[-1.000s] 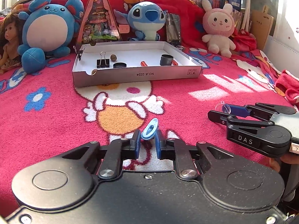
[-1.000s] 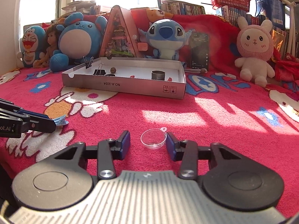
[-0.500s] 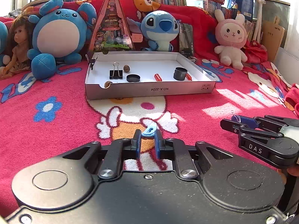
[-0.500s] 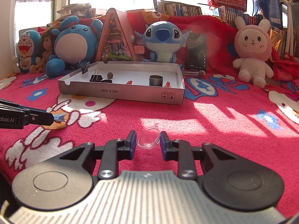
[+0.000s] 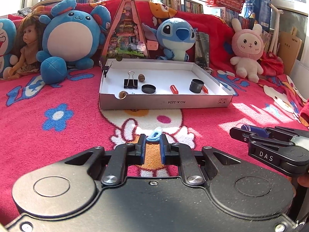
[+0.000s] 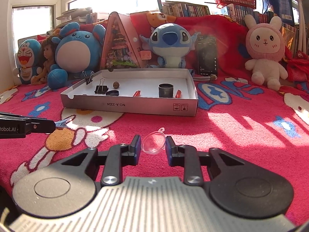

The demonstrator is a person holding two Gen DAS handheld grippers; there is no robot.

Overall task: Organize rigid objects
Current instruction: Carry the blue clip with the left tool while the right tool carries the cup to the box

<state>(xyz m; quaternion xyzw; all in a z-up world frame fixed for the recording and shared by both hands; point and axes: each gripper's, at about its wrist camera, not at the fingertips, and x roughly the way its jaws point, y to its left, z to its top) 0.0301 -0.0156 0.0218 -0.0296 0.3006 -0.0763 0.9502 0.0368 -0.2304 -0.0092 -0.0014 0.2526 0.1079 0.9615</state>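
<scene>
Left wrist view: left gripper (image 5: 152, 147) clenched on a small blue clip (image 5: 154, 135), pinched at its rear end; its long axis points forward and slightly right, toward the tray.
Right wrist view: right gripper (image 6: 152, 147) holds a clear plastic half-dome (image 6: 153, 142) between its pads; contact looks real on both sides, though the transparent rim makes that hard to confirm.
Tray: white cardboard tray (image 5: 166, 102) sits mid-frame, upper centre, on the red blanket (image 5: 58, 135), well apart from both grippers.
Tray contents: black binder clip (image 5: 131, 82), two nuts, black cap (image 5: 148, 89), dark cylinder (image 5: 196, 86), two orange-red pieces.
Key relation: tray lies straight ahead of the left gripper; from the right gripper it lies ahead and left of centre. Left looks the nearer and better aligned.
Next move (judgement): carry both pieces forward over the near wall, then release inside.
Risk: the dome may slip; it is thin and smooth.
</scene>
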